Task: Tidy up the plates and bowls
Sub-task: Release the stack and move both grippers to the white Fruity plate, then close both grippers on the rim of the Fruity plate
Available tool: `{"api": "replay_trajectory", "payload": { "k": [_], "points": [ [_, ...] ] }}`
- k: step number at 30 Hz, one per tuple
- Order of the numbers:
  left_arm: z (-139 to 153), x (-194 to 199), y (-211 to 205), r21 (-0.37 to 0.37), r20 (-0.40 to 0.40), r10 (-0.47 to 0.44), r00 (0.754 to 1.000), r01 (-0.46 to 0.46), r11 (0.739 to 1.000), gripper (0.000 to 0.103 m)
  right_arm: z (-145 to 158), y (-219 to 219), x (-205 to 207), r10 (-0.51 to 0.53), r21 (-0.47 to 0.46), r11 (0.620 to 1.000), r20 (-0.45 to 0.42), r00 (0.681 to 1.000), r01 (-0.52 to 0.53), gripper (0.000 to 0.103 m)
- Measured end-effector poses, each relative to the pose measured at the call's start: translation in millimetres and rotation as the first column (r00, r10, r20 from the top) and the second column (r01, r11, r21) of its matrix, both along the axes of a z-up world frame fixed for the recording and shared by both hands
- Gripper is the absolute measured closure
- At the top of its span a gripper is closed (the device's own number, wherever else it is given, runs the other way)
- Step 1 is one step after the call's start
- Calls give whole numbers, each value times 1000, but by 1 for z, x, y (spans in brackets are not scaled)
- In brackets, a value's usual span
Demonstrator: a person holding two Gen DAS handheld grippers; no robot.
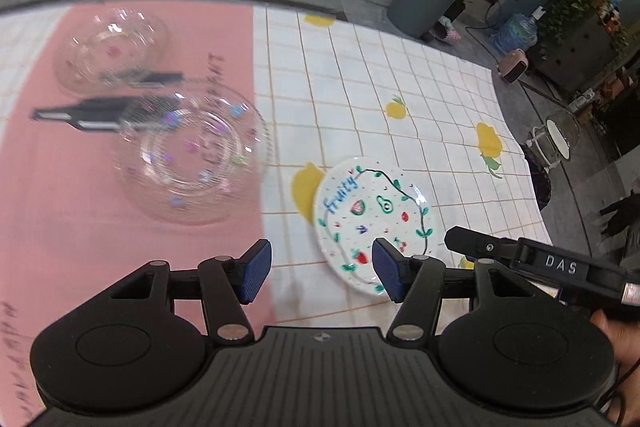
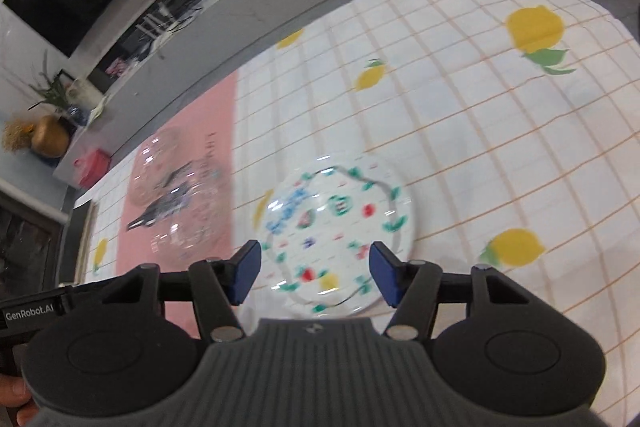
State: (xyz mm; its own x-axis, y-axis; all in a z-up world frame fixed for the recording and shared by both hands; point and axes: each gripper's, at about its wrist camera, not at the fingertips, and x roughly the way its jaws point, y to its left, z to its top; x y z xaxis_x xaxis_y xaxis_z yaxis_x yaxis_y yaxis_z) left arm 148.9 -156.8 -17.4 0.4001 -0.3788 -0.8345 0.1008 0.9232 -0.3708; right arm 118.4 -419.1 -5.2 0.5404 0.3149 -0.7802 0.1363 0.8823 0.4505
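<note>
Your left gripper point(image 1: 322, 273) and right gripper point(image 2: 316, 277) both gaped empty above the round white fruit-painted plate point(image 1: 370, 221).

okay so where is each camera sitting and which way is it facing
Left wrist: on the left gripper, looking forward and down at glass bowls on the pink mat; its open jaws and the right gripper show.
Right wrist: on the right gripper, over the fruit plate; open jaws show.
Shared: fruit plate, bowls, lemon tablecloth.
</note>
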Motion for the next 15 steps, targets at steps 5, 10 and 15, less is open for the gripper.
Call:
{"api": "replay_trajectory", "payload": {
  "k": [5, 10, 15],
  "points": [
    [-28, 15, -18, -46, -73, 103, 992, -106, 993, 35, -14, -14, 12, -62, 8, 998, -22, 998, 62, 45],
    [-46, 23, -26, -66, -92, 188, 978, -194, 979, 36, -22, -19, 24, -67, 7, 998, -41, 997, 67, 46],
    [-62, 25, -24, -91, -115, 266, 957, -276, 957, 36, -35, -23, 32, -53, 17, 998, -61, 997, 54, 48]
  ]
}}
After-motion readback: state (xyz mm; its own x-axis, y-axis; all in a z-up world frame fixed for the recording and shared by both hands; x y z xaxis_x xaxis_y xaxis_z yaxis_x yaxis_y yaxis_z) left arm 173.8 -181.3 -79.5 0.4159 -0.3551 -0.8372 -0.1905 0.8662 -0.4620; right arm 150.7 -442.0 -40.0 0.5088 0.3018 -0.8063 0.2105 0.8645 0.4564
